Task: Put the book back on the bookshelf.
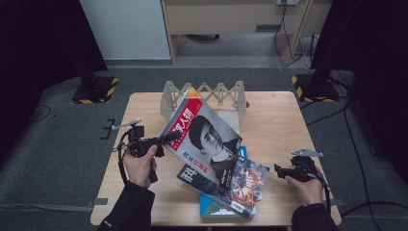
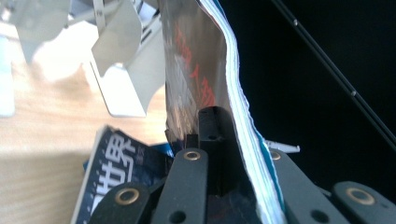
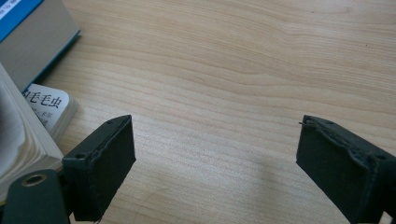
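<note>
- Left gripper (image 1: pixel 169 137) pinches the magazine (image 1: pixel 204 137) at its left edge; in the left gripper view the jaws are pressed tight on the page block (image 2: pixel 238 116), with nothing of the cover spared beyond the pads
- Magazine hangs tilted in the air, its upper corner near the rack (image 1: pixel 211 94) at the back of the table (image 1: pixel 279 120), its lower corner over the stack (image 1: pixel 226 190) of other books
- Risk, as I judge it: a one-edge pinch on a floppy, glossy cover lets the far side sag or the pages fan, and the magazine may slip out or twist as it travels to the rack
- Risk: the upper corner may catch a rack divider if it comes in slanted, and push the light rack backward instead of sliding into a slot
- Risk: the trailing lower corner may drag across the stack and shift the top book (image 1: pixel 248 180)
- Right gripper (image 1: pixel 283 170) rests low on the table right of the stack, jaws spread wide over bare wood, holding nothing; the right gripper view shows a book corner (image 3: pixel 49 109) just beside the left pad
- Risk: with that gripper idle, nothing steadies the magazine's free edge, so any wobble goes uncorrected
</note>
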Motion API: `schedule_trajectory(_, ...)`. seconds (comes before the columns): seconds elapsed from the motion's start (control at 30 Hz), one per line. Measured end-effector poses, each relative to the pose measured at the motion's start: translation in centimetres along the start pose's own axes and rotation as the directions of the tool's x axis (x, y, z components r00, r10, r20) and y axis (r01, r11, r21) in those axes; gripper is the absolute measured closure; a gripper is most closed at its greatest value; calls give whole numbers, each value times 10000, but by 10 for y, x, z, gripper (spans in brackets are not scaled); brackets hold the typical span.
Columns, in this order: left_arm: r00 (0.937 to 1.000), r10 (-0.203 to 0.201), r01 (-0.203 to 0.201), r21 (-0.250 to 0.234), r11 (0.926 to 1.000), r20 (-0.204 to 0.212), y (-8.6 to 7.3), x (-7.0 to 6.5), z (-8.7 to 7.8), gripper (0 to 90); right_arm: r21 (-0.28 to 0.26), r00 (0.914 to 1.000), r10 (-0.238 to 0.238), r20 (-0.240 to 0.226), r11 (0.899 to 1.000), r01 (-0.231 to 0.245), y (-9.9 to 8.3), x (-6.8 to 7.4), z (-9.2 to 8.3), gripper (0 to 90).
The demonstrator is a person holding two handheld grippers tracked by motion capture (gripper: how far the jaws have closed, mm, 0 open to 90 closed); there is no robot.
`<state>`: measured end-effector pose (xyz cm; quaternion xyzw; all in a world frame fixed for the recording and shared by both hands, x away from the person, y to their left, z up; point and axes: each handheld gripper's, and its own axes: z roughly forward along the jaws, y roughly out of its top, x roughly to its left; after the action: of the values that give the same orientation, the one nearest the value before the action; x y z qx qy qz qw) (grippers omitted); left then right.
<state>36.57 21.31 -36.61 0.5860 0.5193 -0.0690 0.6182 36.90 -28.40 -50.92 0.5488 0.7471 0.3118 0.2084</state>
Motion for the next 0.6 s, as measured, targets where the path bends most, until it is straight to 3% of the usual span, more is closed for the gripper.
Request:
schedule_trajectory(0.27, 9995, 291, -302, -783, 9965, -155, 24, -5, -13, 860, 306, 9996, -200, 217, 9993, 194, -3, -2, 4, 110)
schedule_trajectory(0.6, 9948, 791, -882, -1541, 9841, -641, 49, -9, -34, 860, 989, 9979, -578, 286, 9936, 547, -10, -5, 13, 95)
